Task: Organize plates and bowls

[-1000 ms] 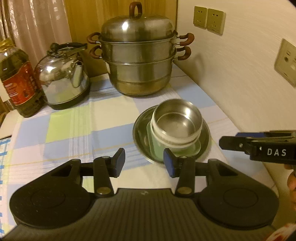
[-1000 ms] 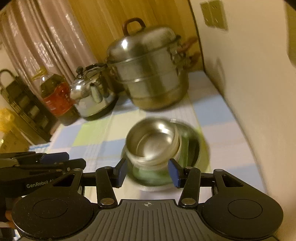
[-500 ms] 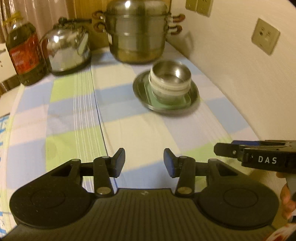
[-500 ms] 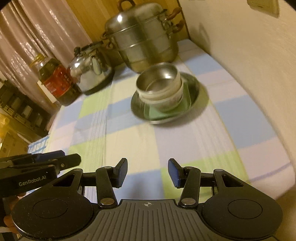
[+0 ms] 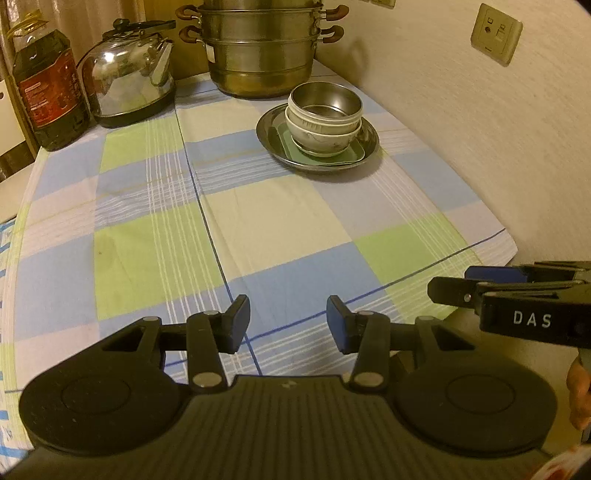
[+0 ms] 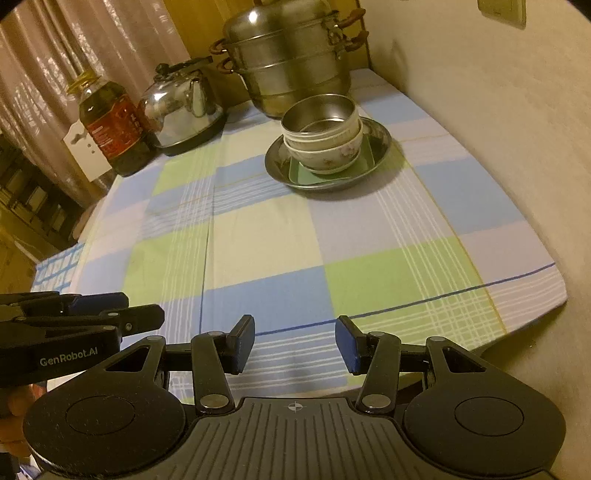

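Observation:
A stack stands at the far right of the table: a round steel plate (image 5: 273, 146), a green square plate (image 5: 286, 142) on it, a white ceramic bowl (image 5: 321, 142), and a steel bowl (image 5: 325, 99) on top. The stack also shows in the right wrist view, with the steel plate (image 6: 382, 142), the green plate (image 6: 303, 173), the white bowl (image 6: 328, 151) and the steel bowl (image 6: 319, 112). My left gripper (image 5: 288, 323) is open and empty over the table's near edge. My right gripper (image 6: 295, 341) is open and empty beside it, also far from the stack.
A steel steamer pot (image 5: 262, 48), a kettle (image 5: 129, 79) and an oil bottle (image 5: 50, 88) stand along the back. A wall with a socket (image 5: 496, 31) runs along the right. A checked cloth (image 5: 258, 221) covers the table.
Both grippers have pulled back from the stacked dishes to the table's near edge. The stack has stayed in place. Both grippers stayed open.

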{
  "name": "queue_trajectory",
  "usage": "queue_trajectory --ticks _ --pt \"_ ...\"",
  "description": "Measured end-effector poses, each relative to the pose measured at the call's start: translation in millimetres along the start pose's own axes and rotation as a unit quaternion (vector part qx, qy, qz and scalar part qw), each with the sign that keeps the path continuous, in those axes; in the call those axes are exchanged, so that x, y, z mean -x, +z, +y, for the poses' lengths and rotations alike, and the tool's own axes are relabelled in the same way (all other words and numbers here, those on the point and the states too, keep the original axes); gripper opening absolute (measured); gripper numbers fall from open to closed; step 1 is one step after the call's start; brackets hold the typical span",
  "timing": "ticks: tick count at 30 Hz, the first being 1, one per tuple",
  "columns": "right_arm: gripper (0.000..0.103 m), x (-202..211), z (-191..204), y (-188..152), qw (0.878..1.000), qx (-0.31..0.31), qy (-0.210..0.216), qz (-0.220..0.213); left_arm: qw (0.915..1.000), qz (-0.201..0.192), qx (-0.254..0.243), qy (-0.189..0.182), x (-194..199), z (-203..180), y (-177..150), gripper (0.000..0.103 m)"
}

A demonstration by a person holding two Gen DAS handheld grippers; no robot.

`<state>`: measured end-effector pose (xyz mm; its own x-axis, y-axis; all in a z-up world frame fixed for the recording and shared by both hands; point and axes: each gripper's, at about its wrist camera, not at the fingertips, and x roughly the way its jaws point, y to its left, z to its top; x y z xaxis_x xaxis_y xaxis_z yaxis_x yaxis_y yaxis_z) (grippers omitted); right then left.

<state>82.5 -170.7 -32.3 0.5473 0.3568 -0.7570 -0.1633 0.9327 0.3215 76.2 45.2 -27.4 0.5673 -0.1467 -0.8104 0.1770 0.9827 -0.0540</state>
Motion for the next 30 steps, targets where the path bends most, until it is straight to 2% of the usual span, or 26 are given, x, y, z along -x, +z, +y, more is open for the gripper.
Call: queue_trajectory --ticks 18,30 --pt "0.049 19 -19 -10 0.998 0.049 0.021 0.021 0.9994 -0.004 0.029 0.017 19 -40 -17 0.043" --pt "0.049 24 -20 -16 0.997 0.062 0.032 0.025 0.9991 -0.005 0.036 0.022 25 -47 -25 0.043"
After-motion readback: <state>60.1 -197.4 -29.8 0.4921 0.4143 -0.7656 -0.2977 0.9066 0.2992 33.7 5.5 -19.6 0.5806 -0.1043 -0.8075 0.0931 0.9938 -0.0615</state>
